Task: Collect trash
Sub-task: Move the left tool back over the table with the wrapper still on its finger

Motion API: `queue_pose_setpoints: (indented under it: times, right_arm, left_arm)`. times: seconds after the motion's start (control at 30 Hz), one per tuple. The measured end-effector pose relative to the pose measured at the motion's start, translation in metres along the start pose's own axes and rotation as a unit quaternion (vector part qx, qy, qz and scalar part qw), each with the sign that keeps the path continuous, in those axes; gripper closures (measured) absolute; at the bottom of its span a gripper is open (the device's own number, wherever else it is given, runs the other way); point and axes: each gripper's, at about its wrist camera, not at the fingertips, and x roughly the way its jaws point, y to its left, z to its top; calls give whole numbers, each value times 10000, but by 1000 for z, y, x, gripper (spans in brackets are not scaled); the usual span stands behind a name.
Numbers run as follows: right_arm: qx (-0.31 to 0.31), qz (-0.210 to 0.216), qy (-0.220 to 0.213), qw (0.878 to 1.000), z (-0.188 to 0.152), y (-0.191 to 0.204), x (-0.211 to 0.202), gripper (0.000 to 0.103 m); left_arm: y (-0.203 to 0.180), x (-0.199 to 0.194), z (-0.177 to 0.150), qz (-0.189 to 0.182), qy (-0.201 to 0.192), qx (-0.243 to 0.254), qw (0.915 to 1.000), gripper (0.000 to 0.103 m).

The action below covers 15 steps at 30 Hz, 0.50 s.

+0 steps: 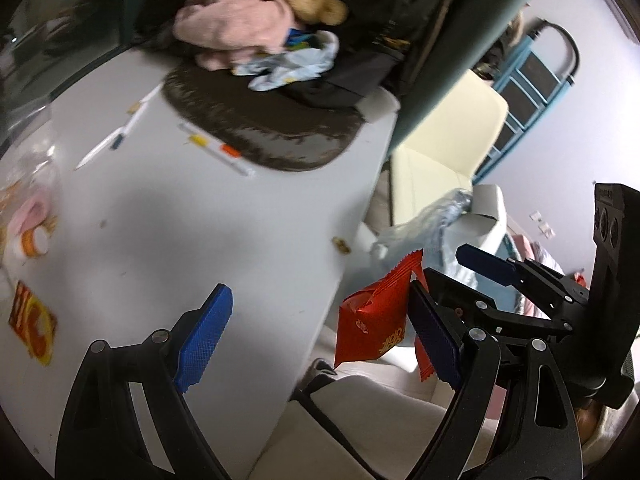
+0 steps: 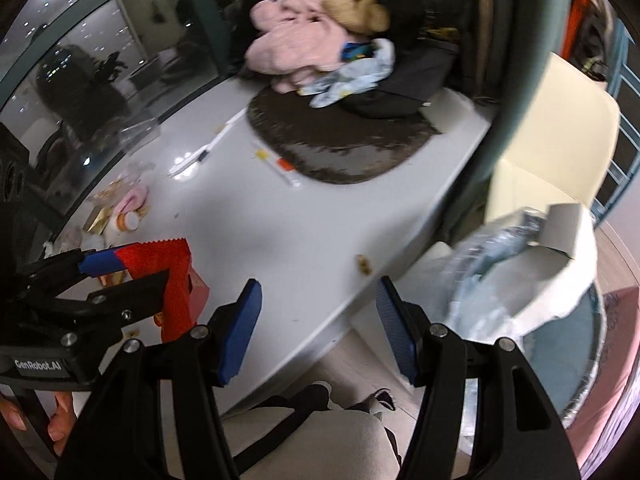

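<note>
— The table [image 2: 320, 216] is seen to be smooth, white and glossy. What is laid on it?
— A dark mat [image 2: 340, 148] of rough, shaggy pile, with fluffy pink cloth [image 2: 292, 48] heaped behind it.
— And the red wrapper [image 1: 372, 320]?
— Glossy, creased film. On the left gripper [image 1: 320, 300], matt blue, finely ribbed pads [image 1: 204, 336] are carried on matt black plastic. The bin liner [image 2: 492, 272] is thin, crinkled plastic.

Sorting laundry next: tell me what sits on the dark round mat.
A pink garment, pale blue cloth and dark clothing heap on its far part; the mat beneath is hidden.
</note>
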Motion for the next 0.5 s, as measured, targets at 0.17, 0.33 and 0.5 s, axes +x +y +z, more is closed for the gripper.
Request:
queue_pose_setpoints:
  times: [0.17, 0.33, 0.5]
  right_arm:
    - [-281, 211, 29, 9994, 0, 41, 8, 46]
    - [-530, 411, 92, 9977, 0, 84, 18, 46]
    - [-860, 595, 52, 9945, -5, 127, 21, 46]
  left_arm:
    - [36, -20, -15, 214, -100, -258, 9994, 18]
    - [73, -46, -35, 466, -255, -535, 9972, 18]
    - [104, -73, -54, 769, -478, -774, 9929, 18]
